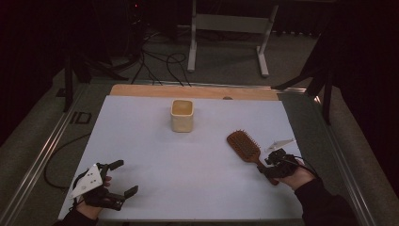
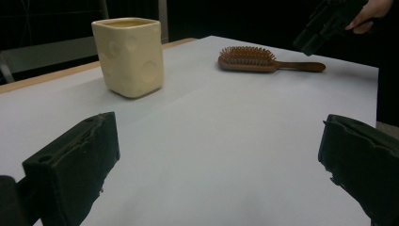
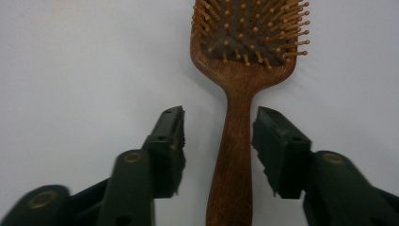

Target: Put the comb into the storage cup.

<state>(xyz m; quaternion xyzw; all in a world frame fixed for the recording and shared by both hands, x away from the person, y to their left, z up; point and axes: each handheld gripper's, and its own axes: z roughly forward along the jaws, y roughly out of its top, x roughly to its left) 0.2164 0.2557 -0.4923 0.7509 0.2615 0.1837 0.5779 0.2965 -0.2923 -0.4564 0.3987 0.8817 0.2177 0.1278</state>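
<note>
Both sets of fingers are apart and hold nothing: the left gripper (image 1: pixel 109 181) gapes wide over bare table (image 1: pixel 188 188), and the right gripper (image 3: pixel 217 141) straddles the brush (image 3: pixel 244 70) handle with a gap on either side. That brush lies flat, bristles up, at the table's right, well apart from the cup (image 1: pixel 182 115) standing behind the middle. By my reading a pickup has not begun, and everything about lifting or placing remains. Dim light hides the cup's inside, and the handle's end is cut off below the right gripper view.
</note>
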